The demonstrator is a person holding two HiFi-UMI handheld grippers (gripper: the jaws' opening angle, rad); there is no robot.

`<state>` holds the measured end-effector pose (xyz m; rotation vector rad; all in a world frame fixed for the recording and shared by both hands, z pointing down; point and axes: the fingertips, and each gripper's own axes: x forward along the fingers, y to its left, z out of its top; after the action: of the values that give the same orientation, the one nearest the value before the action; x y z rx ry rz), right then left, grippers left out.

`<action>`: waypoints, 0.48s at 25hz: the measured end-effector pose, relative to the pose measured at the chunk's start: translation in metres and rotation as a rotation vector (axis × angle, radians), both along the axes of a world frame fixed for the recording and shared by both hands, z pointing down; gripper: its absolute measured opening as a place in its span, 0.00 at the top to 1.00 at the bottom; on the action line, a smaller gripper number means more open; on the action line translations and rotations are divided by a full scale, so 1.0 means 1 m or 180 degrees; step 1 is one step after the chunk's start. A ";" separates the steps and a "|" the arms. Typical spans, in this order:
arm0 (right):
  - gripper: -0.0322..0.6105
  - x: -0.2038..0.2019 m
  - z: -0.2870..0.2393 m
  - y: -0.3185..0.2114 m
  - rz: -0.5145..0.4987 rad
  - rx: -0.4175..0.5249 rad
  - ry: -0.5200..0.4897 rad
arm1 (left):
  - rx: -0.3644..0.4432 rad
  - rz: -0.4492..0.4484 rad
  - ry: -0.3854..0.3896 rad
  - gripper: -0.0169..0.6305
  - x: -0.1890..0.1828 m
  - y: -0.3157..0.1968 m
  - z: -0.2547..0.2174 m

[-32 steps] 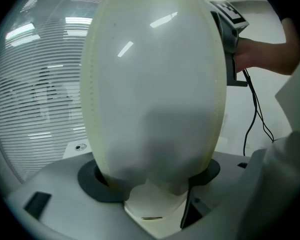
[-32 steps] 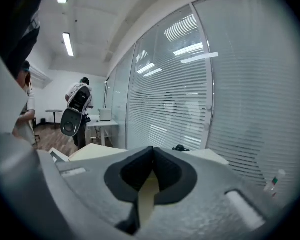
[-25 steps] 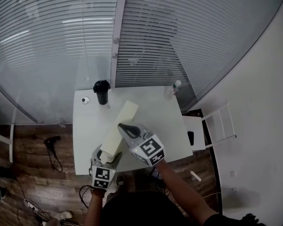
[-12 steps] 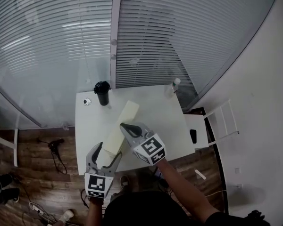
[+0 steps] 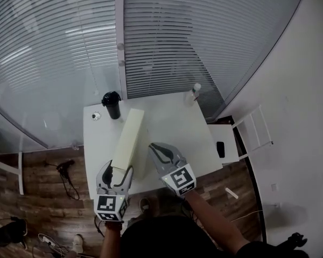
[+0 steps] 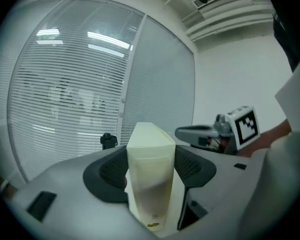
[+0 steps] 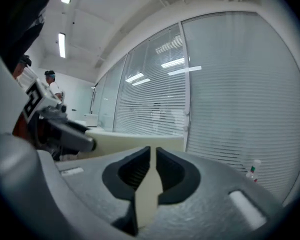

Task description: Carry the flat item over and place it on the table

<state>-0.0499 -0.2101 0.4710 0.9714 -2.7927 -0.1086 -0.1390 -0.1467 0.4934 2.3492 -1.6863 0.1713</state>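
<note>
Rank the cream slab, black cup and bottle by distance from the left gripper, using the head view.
1. Cream slab, between the left gripper's jaws, which have just been closing.
2. Black cup, at the table's far left.
3. Bottle, far right corner.

This looks like an office. Tall glass partitions (image 5: 54, 63) hung with horizontal blinds (image 5: 167, 42) run along the far side, and a plain white desk (image 5: 172, 117) stands against them on a wood-pattern floor (image 5: 37, 198). A bare white wall (image 5: 307, 106) closes off the right side. Strip lights (image 7: 61, 44) are set into a white ceiling (image 7: 140, 14), and a loose cable (image 5: 66, 177) trails over the floor left of the desk
</note>
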 end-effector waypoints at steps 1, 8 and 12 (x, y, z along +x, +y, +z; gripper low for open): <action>0.84 0.004 0.012 0.010 -0.0055 0.0020 0.0131 | -0.0008 -0.0079 0.0108 0.53 -0.002 -0.002 0.000; 0.66 0.015 0.152 0.075 -0.0521 0.0122 0.1672 | -0.0151 -0.0580 0.0753 0.53 -0.012 -0.010 0.024; 0.61 0.018 0.215 0.072 -0.0555 0.0011 0.2155 | -0.0251 -0.0578 0.0809 0.53 -0.013 -0.014 0.026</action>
<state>-0.0315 -0.1385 0.6863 0.5453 -2.2343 -0.3860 -0.1525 -0.1612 0.5194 2.0489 -1.7197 -0.0888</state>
